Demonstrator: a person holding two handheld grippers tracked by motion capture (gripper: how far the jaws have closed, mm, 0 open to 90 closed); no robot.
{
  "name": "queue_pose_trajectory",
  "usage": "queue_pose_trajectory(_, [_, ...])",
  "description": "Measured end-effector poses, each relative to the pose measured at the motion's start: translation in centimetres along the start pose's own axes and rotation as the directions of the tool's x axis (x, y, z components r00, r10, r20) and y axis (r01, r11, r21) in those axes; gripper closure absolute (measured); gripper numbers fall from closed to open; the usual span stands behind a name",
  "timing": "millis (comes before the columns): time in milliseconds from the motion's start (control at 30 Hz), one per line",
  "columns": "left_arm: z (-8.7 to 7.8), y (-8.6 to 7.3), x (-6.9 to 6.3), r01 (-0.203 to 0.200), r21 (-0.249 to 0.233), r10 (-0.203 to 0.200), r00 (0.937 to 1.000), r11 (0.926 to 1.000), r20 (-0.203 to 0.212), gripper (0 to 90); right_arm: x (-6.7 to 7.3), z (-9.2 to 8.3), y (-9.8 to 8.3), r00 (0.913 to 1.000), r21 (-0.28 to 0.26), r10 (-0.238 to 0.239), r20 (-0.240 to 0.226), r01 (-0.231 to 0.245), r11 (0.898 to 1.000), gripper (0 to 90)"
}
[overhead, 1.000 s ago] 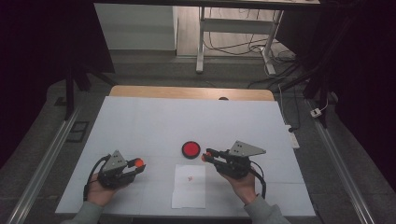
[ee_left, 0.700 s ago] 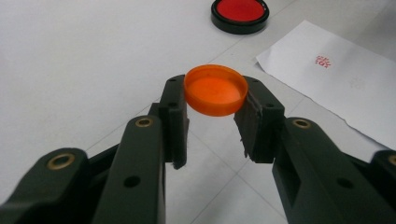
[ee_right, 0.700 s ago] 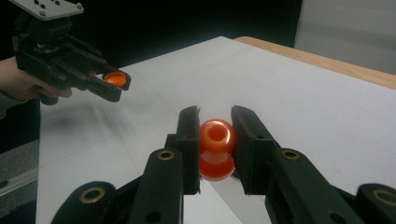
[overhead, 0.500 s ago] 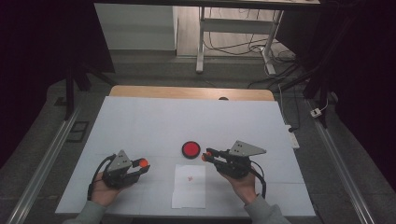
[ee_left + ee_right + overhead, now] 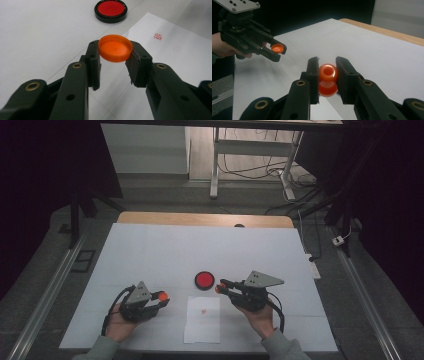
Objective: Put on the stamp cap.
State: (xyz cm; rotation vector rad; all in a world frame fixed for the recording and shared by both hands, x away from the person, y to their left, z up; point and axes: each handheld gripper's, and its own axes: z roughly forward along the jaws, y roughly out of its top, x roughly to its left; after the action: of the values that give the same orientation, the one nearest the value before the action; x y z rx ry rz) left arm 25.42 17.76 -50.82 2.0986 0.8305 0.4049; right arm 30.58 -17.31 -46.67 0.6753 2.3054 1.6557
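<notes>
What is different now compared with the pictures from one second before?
The left gripper, shut on the orange cap, moved right toward the paper sheet. The right gripper kept still, holding the orange stamp. The red ink pad and the sheet stayed in place.

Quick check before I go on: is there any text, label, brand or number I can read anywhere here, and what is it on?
Sheet of paper: one small red stamp mark, made of characters too small and blurred to read.
Beside it, a very faint second imprint, not readable.
Red ink pad: no lettering to be seen.
Orange cap in the left claw and orange stamp in the right claw: no lettering to be seen.
</notes>
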Motion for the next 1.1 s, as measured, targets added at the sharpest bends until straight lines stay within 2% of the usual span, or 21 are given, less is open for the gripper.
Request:
queue_pose_trajectory(467, [1.8,1.2,-1.8,-0.049,0.02,0.048,0.9973,0.9986,0.056,64.6,0.0,0.0,0.0,1.0,0.002,-0.001,0.004,0.001,1.0,72.1])
queue_pose_trajectory(667, [2.5,1.6,-2.3,-0.062,0.023,0.06,0.9959,0.9978,0.067,64.6,0.0,0.0,-0.1,0.9999,0.003,-0.005,0.009,0.005,1.0,72.1])
queue_pose_trajectory(1100, [4.4,3.0,-3.3,-0.101,0.027,0.098,0.9899,0.9945,0.103,64.5,0.0,0.2,-0.1,1.0,0.004,-0.004,0.006,0.004,1.0,72.1])
